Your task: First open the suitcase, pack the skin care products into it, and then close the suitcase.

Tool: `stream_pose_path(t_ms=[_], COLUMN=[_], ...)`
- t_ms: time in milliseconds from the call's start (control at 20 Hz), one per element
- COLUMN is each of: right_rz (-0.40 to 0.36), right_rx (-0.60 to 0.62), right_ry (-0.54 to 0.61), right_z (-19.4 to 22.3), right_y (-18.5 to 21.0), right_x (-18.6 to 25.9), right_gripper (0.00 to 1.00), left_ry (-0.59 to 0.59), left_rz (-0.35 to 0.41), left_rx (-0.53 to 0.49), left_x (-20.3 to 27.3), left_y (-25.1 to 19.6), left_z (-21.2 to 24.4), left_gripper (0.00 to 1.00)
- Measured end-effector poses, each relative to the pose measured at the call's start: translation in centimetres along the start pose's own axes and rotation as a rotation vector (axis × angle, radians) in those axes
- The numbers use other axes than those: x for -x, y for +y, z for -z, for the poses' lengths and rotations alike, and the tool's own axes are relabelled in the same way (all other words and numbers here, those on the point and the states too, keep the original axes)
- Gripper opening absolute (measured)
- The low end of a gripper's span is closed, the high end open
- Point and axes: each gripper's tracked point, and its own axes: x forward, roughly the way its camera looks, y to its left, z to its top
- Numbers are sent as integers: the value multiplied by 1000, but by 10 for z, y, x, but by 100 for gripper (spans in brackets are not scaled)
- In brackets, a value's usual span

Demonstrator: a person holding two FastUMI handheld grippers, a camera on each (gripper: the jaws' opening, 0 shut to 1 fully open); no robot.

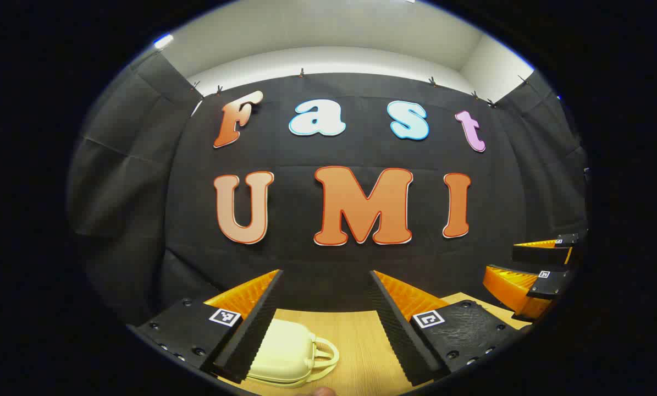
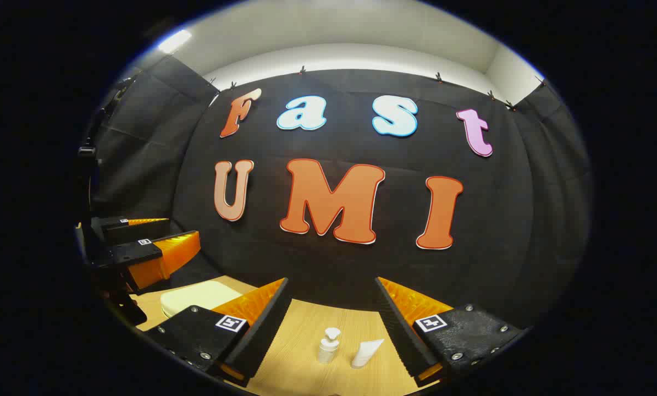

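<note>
Open tabletop ahead of right gripper; pump bottle, tube stand between fingers, suitcase off left.

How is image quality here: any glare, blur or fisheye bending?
Left gripper view: sharp, evenly lit; a bright ceiling light glares upper left; wall edges bow; suitcase crisp. Right gripper view: similar light glare; pump bottle and tube small but clear.

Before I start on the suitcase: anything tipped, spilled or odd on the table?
Nothing stands out. The cream suitcase lies flat and shut on the wooden table. The pump bottle stands upright, the white tube beside it, no spill visible. Both the left gripper and right gripper are open, above the table.
</note>
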Motion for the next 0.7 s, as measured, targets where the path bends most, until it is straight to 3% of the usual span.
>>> stream_pose_path(t_ms=[250,700], right_rz=[67,128], right_rx=[-27,1], right_ry=[3,35], right_z=[0,11], right_y=[2,-14], right_x=[-11,-17], right_gripper=[96,96], left_ry=[-14,6], left_rz=[47,44], left_rx=[-1,-21], left_x=[-22,-35], left_y=[2,14], left_z=[-4,7], left_gripper=[98,95])
